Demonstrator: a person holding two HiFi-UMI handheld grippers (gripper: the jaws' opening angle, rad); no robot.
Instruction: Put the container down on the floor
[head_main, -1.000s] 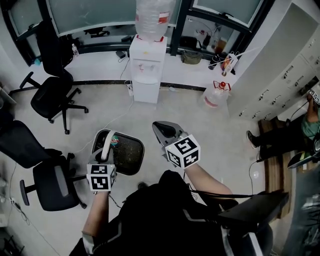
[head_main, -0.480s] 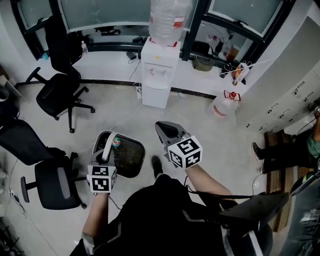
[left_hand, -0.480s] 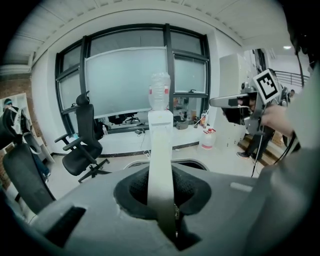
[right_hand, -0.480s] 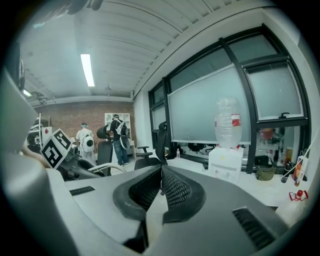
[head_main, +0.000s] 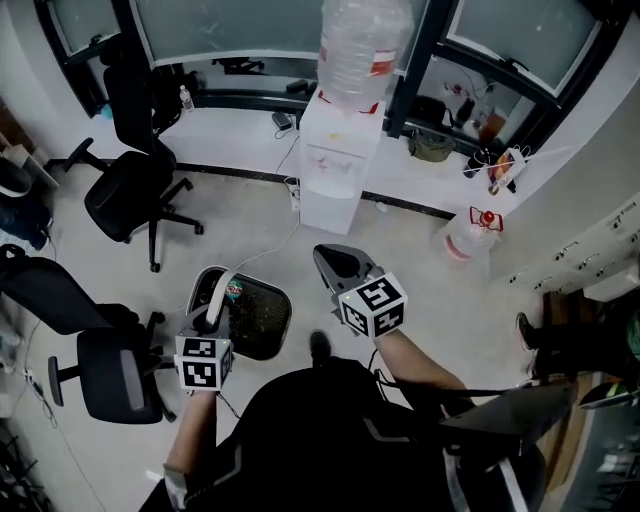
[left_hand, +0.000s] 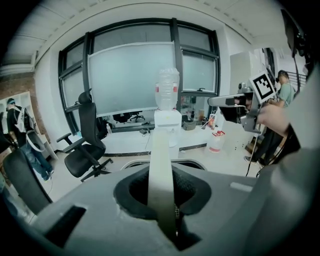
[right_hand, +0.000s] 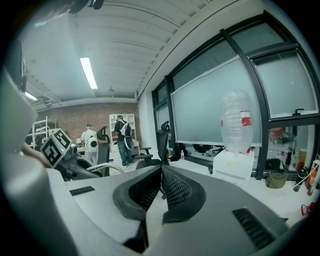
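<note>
Head view: left tongs (head_main: 213, 316) are clamped narrow on the white handle (head_main: 222, 296) of the black mesh container (head_main: 248, 318), which hangs from them above the pale floor (head_main: 420, 280) at the person's front left. The right tongs (head_main: 335, 262) are pressed together with nothing between them, raised just beside the container. The room is an office: a white water dispenser (head_main: 338, 170) with a bottle (head_main: 362, 45) on top stands against a low white ledge (head_main: 240, 135) under dark-framed windows (head_main: 230, 30), office chairs (head_main: 135, 190) stand at left, and a jug (head_main: 468, 235) sits on the floor at right.
</note>
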